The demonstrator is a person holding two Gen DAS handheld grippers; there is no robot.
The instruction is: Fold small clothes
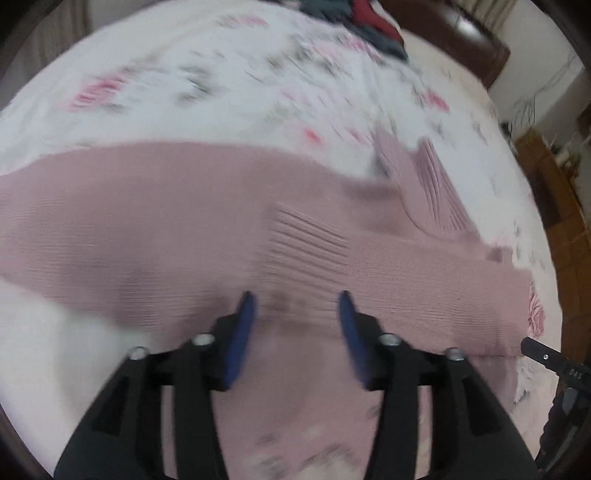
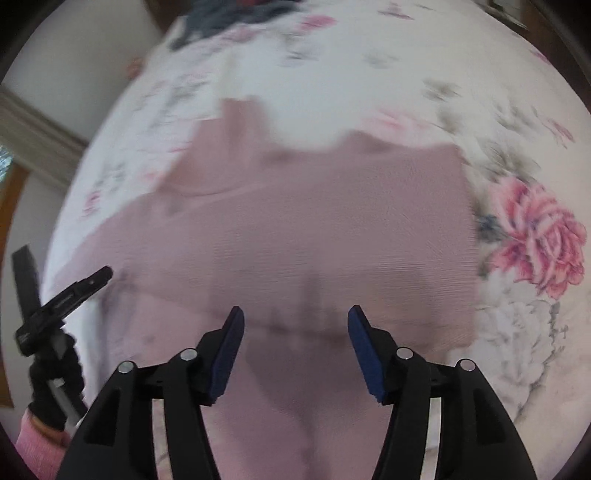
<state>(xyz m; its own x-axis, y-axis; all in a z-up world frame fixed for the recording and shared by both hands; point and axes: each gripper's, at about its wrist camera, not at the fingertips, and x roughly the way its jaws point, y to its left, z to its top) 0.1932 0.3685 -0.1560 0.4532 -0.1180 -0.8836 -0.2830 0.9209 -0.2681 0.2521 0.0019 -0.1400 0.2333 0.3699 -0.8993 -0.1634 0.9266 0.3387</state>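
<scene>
Hovering: you hold both grippers low over a pink knit sweater (image 1: 192, 206) on the bed.
Sweater: spread flat on the floral bedsheet (image 1: 177, 66), ribbed cuff laid across its body.
Left gripper (image 1: 297, 295): fingers apart, holding nothing.
Right gripper (image 2: 295, 310): fingers apart, empty, over the near hem.
Likely reason: you appear placed to pinch an edge.
Background: dark clothes pile (image 1: 354, 18) at the far end.

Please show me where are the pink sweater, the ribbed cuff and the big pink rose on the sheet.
pink sweater (image 2: 295, 229): right wrist view, middle of its body.
ribbed cuff (image 1: 306, 236): left wrist view, ribbed band's centre.
big pink rose (image 2: 539, 232): right wrist view, flower's middle.
</scene>
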